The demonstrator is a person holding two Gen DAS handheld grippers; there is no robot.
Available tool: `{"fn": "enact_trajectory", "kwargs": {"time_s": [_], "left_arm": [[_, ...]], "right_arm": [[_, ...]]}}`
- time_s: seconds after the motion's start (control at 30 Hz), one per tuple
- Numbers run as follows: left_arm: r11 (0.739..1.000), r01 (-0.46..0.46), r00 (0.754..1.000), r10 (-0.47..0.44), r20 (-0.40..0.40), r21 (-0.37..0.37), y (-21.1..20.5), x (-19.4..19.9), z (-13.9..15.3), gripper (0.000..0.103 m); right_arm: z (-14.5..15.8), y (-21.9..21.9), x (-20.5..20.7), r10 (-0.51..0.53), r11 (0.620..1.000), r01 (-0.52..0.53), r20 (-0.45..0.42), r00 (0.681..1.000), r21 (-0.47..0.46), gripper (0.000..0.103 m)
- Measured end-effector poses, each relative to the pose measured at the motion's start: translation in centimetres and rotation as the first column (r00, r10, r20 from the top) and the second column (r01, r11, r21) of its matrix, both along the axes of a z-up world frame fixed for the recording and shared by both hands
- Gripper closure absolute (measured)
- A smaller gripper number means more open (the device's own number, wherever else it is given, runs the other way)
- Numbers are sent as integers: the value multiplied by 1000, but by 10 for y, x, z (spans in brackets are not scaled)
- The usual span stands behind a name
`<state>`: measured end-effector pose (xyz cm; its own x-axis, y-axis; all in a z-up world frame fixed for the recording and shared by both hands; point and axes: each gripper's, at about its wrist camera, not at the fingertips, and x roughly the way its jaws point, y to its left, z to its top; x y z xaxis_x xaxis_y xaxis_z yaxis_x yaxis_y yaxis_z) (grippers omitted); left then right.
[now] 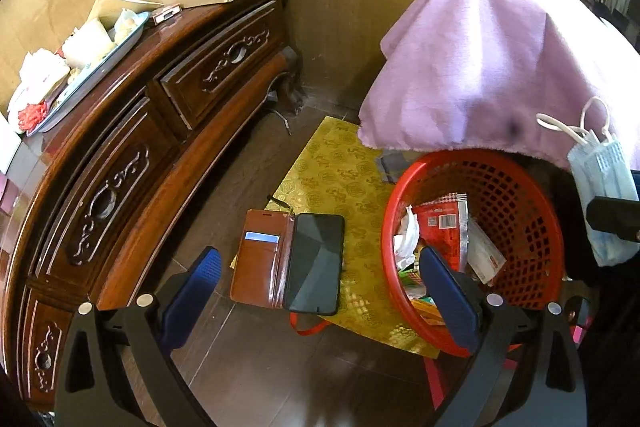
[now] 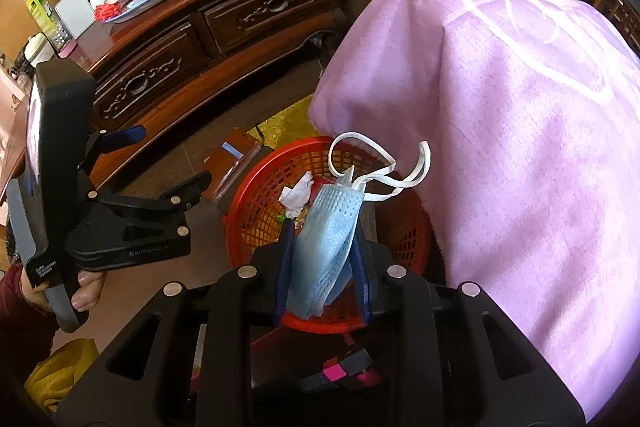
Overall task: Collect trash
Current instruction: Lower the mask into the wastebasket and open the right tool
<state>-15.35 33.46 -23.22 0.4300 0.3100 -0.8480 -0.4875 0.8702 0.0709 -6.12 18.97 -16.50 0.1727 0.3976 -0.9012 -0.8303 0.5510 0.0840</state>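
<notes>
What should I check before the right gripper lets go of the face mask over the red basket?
1. Grip: right gripper is shut on the blue face mask. Ok.
2. Position: in the right wrist view the mask hangs over the red basket. Ok.
3. Ear loops: they stick up beside the purple blanket; whether they touch or would snag on it, cannot tell.
4. Basket room: trash covers the bottom, but there is space above it. Ok.
5. Left gripper: open and empty, its right finger over the basket's near rim, apart from the mask. Ok.
6. Phone in its brown wallet case: on the floor outside the basket. Ok.
</notes>
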Motion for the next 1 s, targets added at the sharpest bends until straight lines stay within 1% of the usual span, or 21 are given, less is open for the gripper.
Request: {"fn": "enact_trajectory", "kwargs": {"time_s": [0.13,0.6,1.0], "left_arm": [[1000,1,1000,-1,-3,13,-1,0,0,6],[1000,6,1000,-6,-12,12,-2,1,-4,6],[1000,6,1000,-6,-27,8,-1,1,-10,6]], "right_arm": [[-1,2,1,1,1000,-1,5,1000,-5,74],[-5,5,6,0,1000,0,1,1000,-8,73],[-14,9,7,2,1000,-2,-19,1000,-23,72]]}}
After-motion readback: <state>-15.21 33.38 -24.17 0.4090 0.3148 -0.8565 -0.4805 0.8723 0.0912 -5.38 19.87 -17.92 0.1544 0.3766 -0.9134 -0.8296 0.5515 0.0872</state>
